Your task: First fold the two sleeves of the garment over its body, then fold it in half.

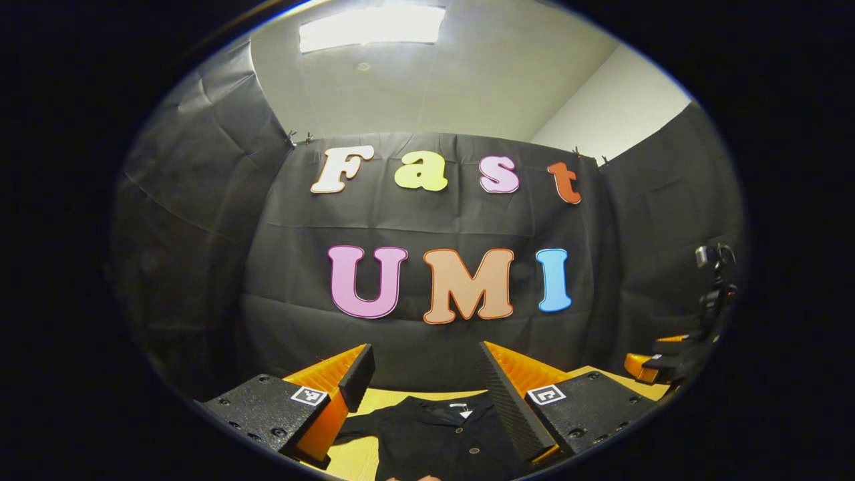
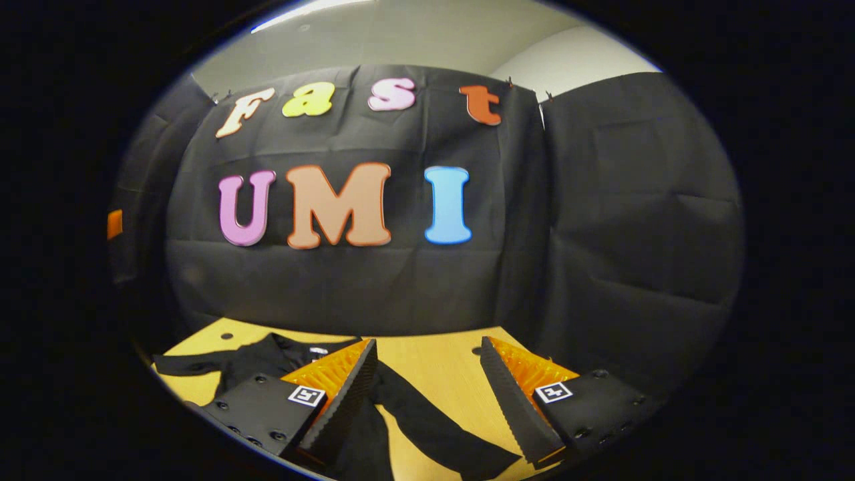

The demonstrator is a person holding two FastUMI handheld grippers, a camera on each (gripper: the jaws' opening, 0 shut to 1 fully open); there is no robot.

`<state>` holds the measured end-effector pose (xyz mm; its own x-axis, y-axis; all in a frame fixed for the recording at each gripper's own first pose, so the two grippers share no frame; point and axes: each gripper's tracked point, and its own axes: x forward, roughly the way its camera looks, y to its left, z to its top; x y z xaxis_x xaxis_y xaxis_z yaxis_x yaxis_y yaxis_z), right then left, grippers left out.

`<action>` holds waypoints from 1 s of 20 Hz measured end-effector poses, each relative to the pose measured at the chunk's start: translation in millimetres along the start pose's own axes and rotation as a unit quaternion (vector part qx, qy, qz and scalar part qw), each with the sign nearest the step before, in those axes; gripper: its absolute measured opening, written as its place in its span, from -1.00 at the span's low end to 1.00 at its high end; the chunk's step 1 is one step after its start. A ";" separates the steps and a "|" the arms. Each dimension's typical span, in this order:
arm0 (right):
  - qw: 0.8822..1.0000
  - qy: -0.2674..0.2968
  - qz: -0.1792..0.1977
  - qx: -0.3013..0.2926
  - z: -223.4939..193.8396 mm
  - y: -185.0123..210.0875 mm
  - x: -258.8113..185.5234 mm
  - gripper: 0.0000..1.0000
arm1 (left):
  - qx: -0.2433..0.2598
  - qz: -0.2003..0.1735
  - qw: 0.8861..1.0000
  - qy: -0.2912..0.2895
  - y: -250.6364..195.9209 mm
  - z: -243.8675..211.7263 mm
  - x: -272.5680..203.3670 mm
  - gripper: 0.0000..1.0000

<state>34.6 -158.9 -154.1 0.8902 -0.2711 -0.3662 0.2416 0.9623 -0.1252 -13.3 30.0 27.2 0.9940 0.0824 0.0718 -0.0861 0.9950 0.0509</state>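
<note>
While the left gripper view looks level toward the booth's black cloth wall, the left gripper (image 1: 427, 384) hangs above the near part of a pale wooden worktop (image 1: 381, 401) with its two fingers spread wide apart and nothing between them. Below and just ahead of that gap lies the black, buttoned, collared fabric garment (image 1: 437, 437), its collar with a small white tag pointing away from the gripper and one sleeve running out under the left finger. Far off to the right of this gripper, at the edge of the view, the other gripper shows as a dark and orange shape with a mount above it; its fingers are too small there to judge.

In the right gripper view, the right gripper (image 2: 427, 381) is likewise held level, a little above the worktop (image 2: 434, 367), its fingers wide open and gripping nothing. The garment (image 2: 267, 361) lies mostly to the left of this gripper and partly beneath its left finger. One long black sleeve (image 2: 434, 427) runs diagonally across the bare wood directly under the open gap, ending close to the right finger without touching it as far as can be seen. Another sleeve stretches away to the far left.
</note>
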 end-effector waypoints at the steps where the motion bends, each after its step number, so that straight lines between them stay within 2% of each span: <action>1: 1.000 0.021 -0.008 -0.005 -18.1 -10.1 7.6 0.96 | 0.002 0.003 1.000 0.001 0.3 -0.4 0.2 0.84; 6: 0.993 0.112 -0.033 -0.015 -101.6 -50.5 24.0 0.97 | 0.012 0.017 1.000 0.010 2.0 -3.4 -4.8 0.84; 11: 0.977 0.203 -0.039 -0.041 -182.6 -73.8 16.9 0.97 | 0.016 0.021 0.999 0.023 -1.7 -9.7 -8.5 0.84; 20: 0.953 0.300 -0.029 -0.030 -273.2 -90.0 0.1 0.97 | 0.028 0.019 0.999 0.028 -12.3 -8.9 -8.0 0.86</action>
<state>-92.6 -251.8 -394.8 0.4914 -0.3054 -0.8157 0.2455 0.9471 -0.2067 -19.5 17.7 17.1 0.9920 0.1245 0.0199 -0.1260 0.9864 0.1056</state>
